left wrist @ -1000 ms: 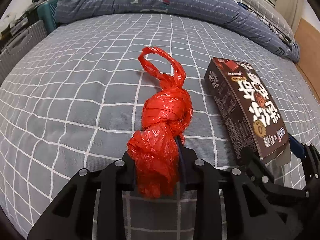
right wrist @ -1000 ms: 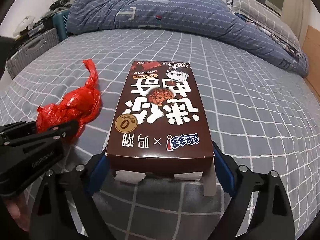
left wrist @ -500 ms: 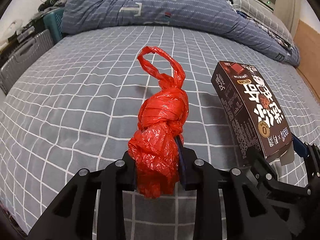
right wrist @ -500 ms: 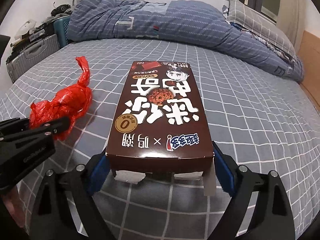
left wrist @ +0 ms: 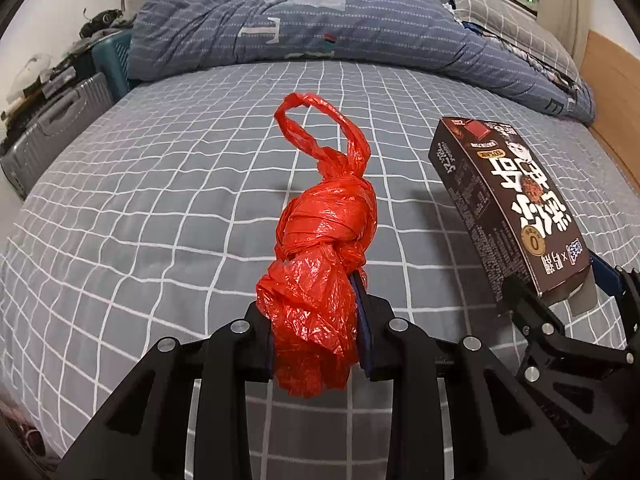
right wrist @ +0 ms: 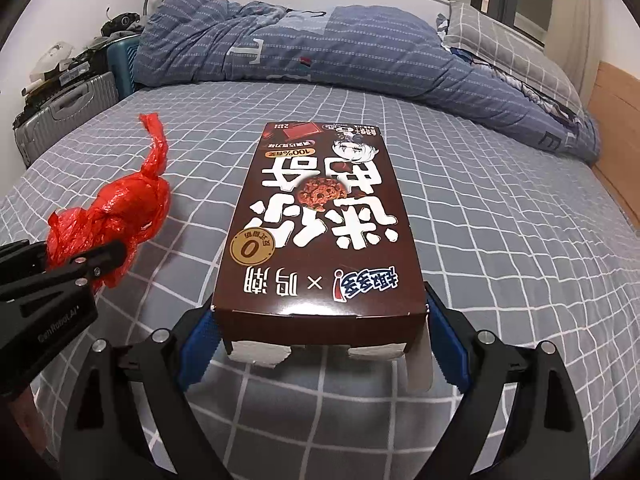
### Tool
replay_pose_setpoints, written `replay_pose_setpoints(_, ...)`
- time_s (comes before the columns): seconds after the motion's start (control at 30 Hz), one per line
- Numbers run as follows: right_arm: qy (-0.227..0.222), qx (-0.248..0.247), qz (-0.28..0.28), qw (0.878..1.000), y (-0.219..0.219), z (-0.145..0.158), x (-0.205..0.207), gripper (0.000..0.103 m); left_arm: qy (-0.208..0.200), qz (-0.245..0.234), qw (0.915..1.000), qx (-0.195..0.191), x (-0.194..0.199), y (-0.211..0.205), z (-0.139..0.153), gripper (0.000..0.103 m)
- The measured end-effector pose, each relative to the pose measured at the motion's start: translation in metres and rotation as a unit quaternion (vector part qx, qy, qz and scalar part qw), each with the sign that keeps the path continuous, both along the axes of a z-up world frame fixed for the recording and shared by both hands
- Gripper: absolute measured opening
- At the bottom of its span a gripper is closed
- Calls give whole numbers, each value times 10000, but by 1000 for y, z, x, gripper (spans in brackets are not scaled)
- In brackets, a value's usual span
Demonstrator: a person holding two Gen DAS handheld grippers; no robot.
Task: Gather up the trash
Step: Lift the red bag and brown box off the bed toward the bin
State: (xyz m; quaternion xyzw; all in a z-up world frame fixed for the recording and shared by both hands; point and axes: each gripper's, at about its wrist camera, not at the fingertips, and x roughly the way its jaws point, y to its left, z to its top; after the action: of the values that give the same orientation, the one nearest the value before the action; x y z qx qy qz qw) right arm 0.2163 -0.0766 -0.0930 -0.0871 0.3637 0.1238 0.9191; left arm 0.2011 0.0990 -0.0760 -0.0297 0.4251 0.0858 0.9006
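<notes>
Both grippers, left gripper [left wrist: 316, 336] and right gripper [right wrist: 320, 344], are matte black angular plastic with silver screws and blue jaw pads.

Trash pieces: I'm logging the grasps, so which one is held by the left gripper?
The knotted red plastic bag, pinched in the left gripper; the brown box sits in the right gripper.

The bag [left wrist: 326, 248] is thin red plastic, crinkled and shiny. The box [right wrist: 320, 220] looks like smooth printed cardboard with a slight sheen, white and raw at its torn flaps. The bed sheet [left wrist: 140, 208] is matt woven cloth; the quilt [right wrist: 320, 40] is soft cloth too. The left gripper [left wrist: 318, 320] is matt black plastic with bright metal screws. The suitcase [right wrist: 68, 116] has a ribbed hard shell.
</notes>
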Motion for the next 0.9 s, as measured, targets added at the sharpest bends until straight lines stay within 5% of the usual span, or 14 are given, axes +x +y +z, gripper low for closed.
replay_pose_setpoints(0.9, -187, 56, -107, 9998, -16, 27, -51, 86, -240, -91, 9997, -56, -64, -25, 19, 29)
